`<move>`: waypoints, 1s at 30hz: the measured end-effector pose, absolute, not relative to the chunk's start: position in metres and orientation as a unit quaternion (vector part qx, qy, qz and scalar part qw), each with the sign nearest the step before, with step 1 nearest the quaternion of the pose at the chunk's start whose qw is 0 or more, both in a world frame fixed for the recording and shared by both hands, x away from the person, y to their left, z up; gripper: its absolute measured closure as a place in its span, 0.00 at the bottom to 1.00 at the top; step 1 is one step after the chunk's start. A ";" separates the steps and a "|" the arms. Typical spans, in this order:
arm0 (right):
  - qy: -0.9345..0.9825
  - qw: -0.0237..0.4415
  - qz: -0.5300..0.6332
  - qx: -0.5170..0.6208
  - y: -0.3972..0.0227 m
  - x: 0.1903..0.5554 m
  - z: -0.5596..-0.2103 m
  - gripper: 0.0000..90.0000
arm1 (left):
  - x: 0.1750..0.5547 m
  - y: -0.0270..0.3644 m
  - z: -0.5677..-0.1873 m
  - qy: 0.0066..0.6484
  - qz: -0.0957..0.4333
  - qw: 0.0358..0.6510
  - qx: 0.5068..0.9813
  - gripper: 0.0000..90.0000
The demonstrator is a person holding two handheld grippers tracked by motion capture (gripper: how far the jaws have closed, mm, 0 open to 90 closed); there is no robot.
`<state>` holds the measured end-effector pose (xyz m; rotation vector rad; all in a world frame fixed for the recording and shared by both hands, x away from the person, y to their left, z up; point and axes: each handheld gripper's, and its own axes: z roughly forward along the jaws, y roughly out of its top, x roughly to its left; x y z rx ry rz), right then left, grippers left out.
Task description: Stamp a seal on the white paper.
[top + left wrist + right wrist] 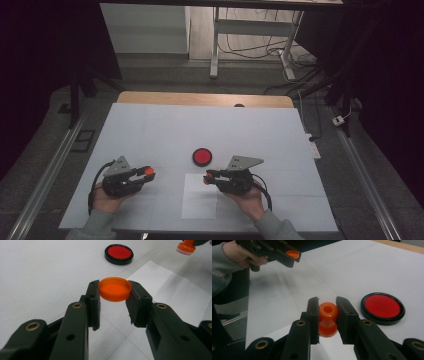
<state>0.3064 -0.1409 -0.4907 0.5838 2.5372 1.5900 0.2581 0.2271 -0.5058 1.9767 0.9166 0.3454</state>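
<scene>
Above the white sheet point(199, 202) | right gripper point(327, 315) clenched on orange stamp point(328, 319); left gripper point(113, 298) pinching orange cap point(115, 289) | both light, stiff, smooth plastic; probably slippery; grip stamp at its waist, cap across its rim

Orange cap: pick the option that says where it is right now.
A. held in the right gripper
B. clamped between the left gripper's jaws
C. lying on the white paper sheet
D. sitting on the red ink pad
B: the orange cap sits pinched between the jaws of the left gripper, off the table.
</scene>
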 end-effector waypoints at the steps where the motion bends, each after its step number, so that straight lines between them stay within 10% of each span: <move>1: 0.832 0.043 0.520 0.190 -0.140 0.305 -0.492 0.82 | 0.258 0.227 -0.506 0.371 0.139 0.451 0.800 0.72; 30: 0.868 0.043 0.467 0.165 -0.114 0.299 -0.521 0.82 | 0.256 0.225 -0.506 0.369 0.139 0.446 0.803 0.72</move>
